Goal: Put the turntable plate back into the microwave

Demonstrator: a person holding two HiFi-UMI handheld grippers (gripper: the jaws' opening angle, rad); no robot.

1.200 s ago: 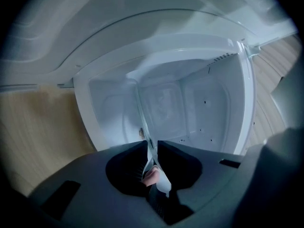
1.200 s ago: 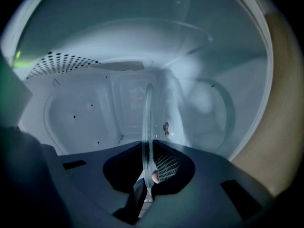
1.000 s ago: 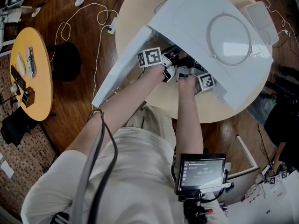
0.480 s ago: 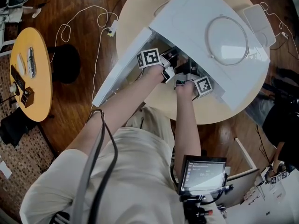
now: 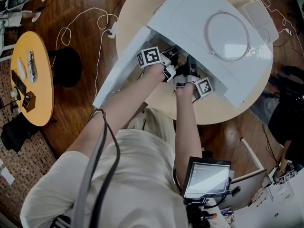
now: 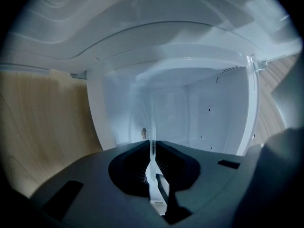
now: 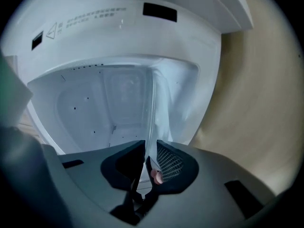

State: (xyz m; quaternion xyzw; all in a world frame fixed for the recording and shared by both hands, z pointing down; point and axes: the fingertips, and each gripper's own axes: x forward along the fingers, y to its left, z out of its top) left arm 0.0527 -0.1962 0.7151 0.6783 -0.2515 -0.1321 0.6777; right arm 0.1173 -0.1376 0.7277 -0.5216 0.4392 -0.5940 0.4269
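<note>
At the upper middle of the head view, we see the left gripper and, just to its right, the right gripper, both reaching into the open microwave on the round table. In the left gripper view, the plate shows edge-on as a thin clear line at frame centre, running into the white cavity. The jaws have just been closing and pinch its rim. In the right gripper view, we find the rim between jaws that have just been opening. They stand slightly spread and do not press it.
</note>
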